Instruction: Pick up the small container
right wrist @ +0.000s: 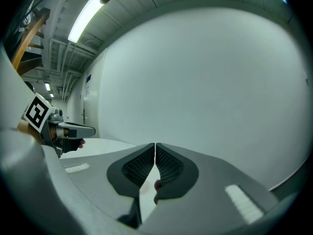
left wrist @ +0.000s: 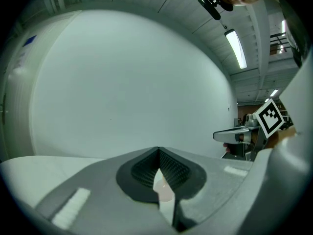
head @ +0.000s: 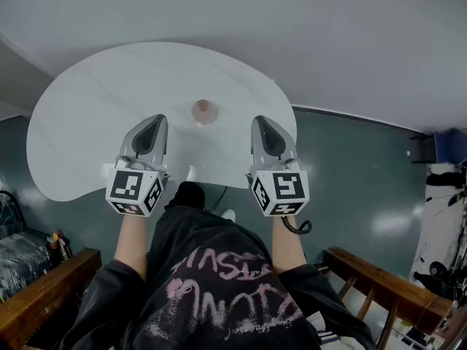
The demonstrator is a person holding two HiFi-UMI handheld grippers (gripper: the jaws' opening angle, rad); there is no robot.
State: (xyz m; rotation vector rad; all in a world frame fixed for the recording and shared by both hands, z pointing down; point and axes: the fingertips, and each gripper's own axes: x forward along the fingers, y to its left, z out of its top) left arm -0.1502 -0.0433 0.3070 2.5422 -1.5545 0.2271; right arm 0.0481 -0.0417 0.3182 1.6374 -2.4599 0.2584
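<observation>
Head view first: stands at the near edge of a white rounded table [head: 80, 122] and holds the left gripper [head: 155, 122] and the right gripper [head: 262, 122] side by side above it, each with a marker cube [head: 135, 192] toward the body. Keeps both pairs of jaws closed at the tips, with nothing between them. Finds the small container [head: 204, 111], round and pinkish-tan, upright on the table between the two grippers and a little beyond their tips, apart from both. Seems to be the approach step, with the grasp not yet begun. Probably calls next for opening one gripper, turning it inward, and lowering it until the jaws stand on either side of the container. Around the table: smooth white top, dark green floor [head: 350, 159], and wooden benches [head: 383, 283] at the lower left and lower right. Left gripper view next: shows the dark ribbed pads met at the tip, with only a narrow slot open lower down. Through that slot, a strip of white table and a small pale pink patch, maybe the container, too small to say. Beyond, a large plain white wall [left wrist: 127, 82] and a ceiling strip light [left wrist: 235, 48], with the right gripper off to the right side. Right gripper view last: shows the jaws nearly together, a thin slit between the pads, and nothing gripped. Behind, the same kind of white wall, the left gripper at the left edge, and ceiling beams above.
</observation>
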